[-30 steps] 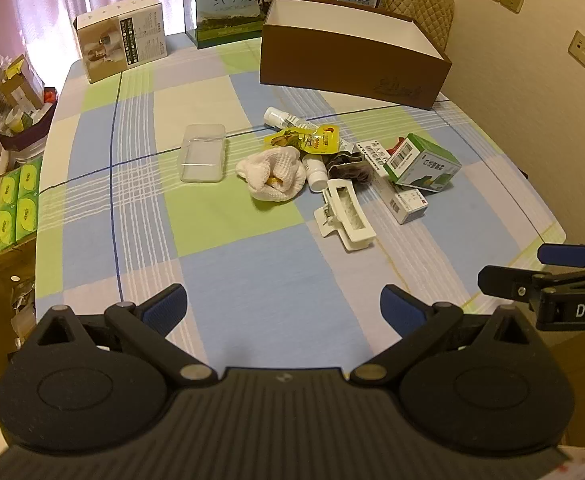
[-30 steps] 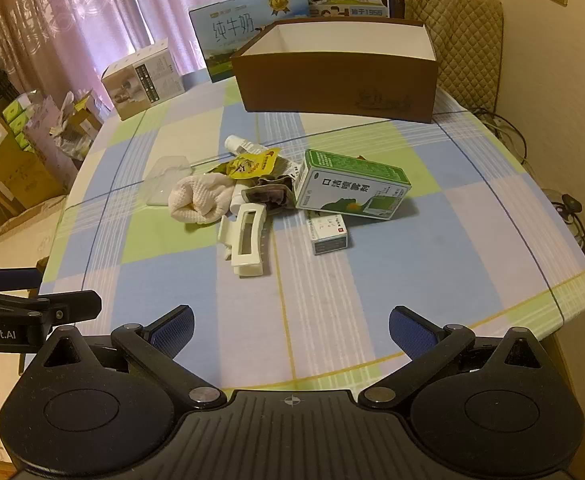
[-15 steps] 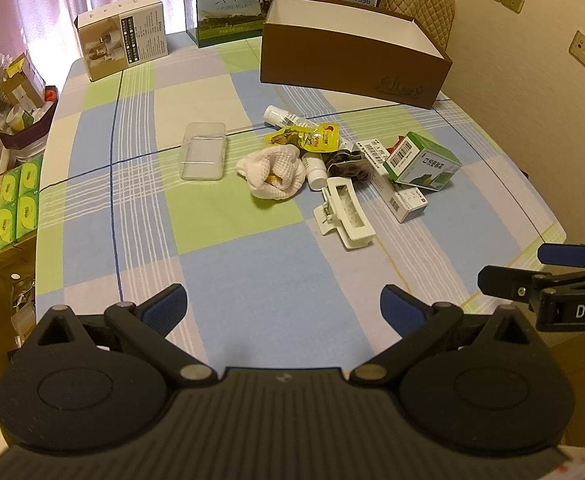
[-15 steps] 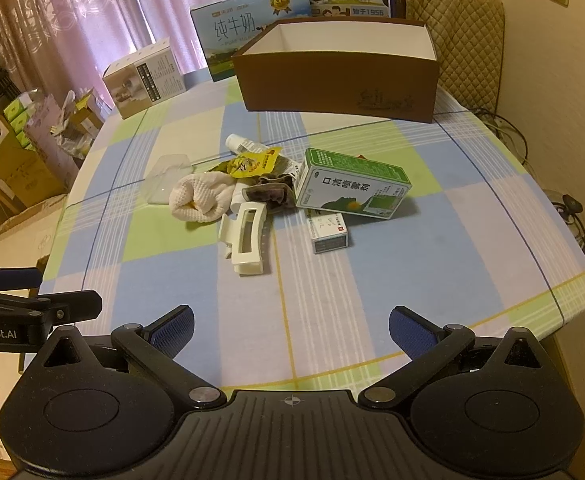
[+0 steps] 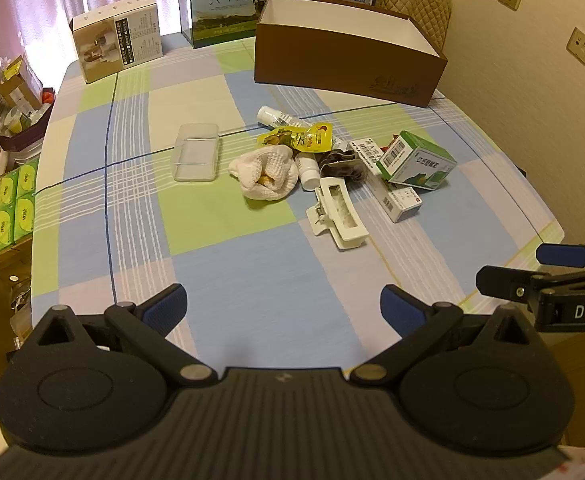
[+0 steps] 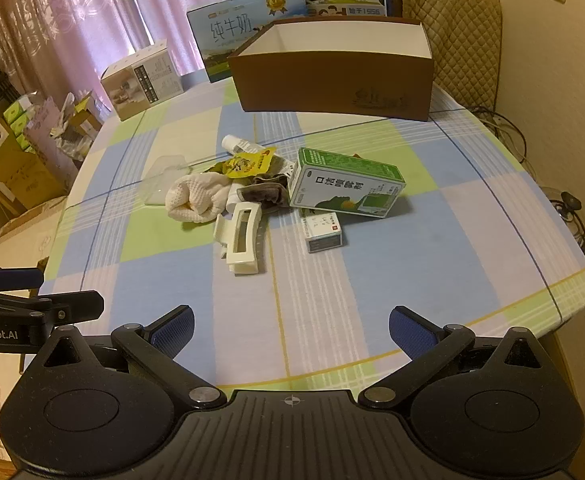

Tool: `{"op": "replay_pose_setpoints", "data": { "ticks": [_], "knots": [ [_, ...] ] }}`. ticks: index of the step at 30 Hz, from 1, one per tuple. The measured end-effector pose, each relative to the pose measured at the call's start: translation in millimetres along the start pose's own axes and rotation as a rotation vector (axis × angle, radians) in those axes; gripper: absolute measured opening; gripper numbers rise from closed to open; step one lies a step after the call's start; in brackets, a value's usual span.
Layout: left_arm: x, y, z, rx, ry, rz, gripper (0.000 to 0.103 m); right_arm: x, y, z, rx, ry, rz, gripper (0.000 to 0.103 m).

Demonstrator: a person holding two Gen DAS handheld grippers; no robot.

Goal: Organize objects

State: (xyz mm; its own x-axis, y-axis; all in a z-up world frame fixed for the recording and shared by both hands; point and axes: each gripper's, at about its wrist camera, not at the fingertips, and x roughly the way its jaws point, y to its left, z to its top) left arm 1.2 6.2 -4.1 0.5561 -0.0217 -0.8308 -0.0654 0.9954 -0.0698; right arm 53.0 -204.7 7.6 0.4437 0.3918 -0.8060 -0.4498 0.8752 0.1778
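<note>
Left gripper (image 5: 282,306) and right gripper (image 6: 290,328): both spread wide, empty, above the near table edge. Cluttered mid-table on checked cloth (image 5: 220,216): white plastic hair claw (image 5: 338,216), green cardboard medicine box (image 6: 346,188), cream knitted cloth (image 5: 266,174). Open brown cardboard box (image 5: 348,64): far side.

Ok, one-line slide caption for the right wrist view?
Open right hand-held gripper faces a cluttered checked tablecloth: white hair claw clip, green medicine box, empty brown box.

Right gripper (image 6: 290,326) hovering over tablecloth (image 6: 412,264), jaws spread wide; white hair claw (image 6: 241,239) lying beside green box (image 6: 346,188).
</note>
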Motion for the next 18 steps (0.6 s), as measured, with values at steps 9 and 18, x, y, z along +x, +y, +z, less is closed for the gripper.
{"op": "replay_pose_setpoints", "data": {
  "ticks": [9,18],
  "knots": [
    [-0.1,0.0,0.2,-0.001,0.001,0.001,0.102,-0.2,-2.6,-0.7,0.003,0.001,0.006,0.101],
    [-0.5,1.3,-1.1,-0.004,0.003,0.006,0.102,0.3,-9.6,2.4,0.007,0.000,0.017,0.101]
  ]
}}
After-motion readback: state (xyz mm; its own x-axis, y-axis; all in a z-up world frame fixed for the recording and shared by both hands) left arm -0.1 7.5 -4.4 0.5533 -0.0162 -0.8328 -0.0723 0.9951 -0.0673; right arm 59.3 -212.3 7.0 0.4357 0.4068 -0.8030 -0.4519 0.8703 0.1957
